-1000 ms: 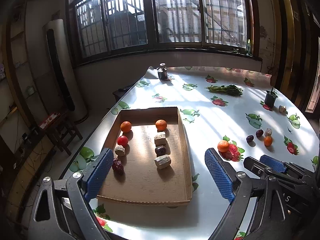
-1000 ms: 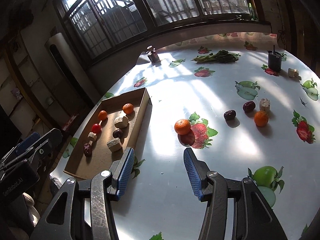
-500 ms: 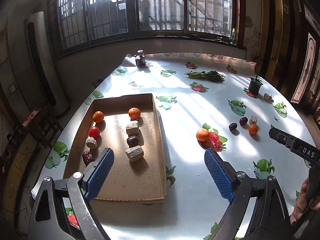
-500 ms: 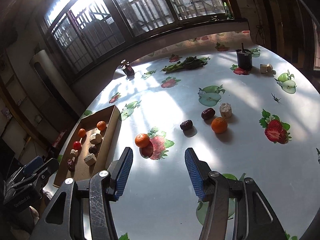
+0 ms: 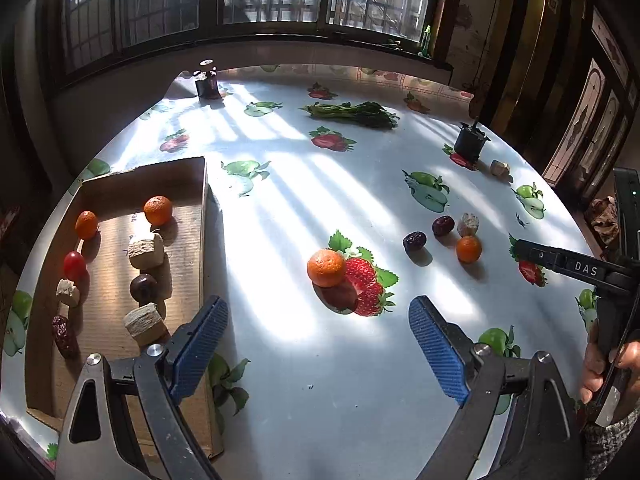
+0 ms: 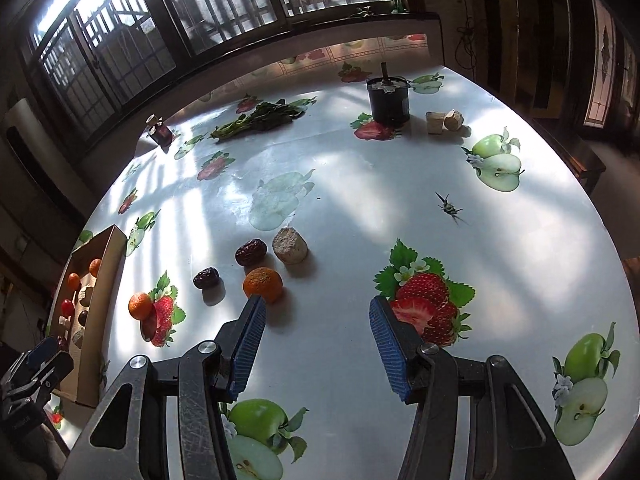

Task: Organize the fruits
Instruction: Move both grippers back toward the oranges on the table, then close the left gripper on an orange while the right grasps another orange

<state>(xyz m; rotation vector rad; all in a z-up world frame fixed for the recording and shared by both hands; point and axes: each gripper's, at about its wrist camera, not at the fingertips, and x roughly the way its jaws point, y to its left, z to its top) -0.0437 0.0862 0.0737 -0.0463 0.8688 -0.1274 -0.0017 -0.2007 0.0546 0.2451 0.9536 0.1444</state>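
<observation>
1. Right hand-held gripper (image 6: 316, 328): jaws spread wide, nothing held, hovering over the table (image 6: 360, 184).
2. Small tangerine (image 6: 263, 282) sits just ahead of its left fingertip, outside the gap. Two dates (image 6: 250, 251) and a pale cork-like chunk (image 6: 290, 245) lie just beyond.
3. Left hand-held gripper (image 5: 318, 324): spread, empty; larger tangerine (image 5: 326, 267) lies ahead between its fingers.
4. Cardboard tray (image 5: 202, 216), partly filled, is far left of the right gripper.
5. Step, as judged: approach for next pickup. Next move: shift right gripper leftward to straddle the tangerine, lower, close.
6. Tangerines round, no clear axis; nearer date (image 6: 206, 278) lies long-axis slanted across the fingers.
</observation>
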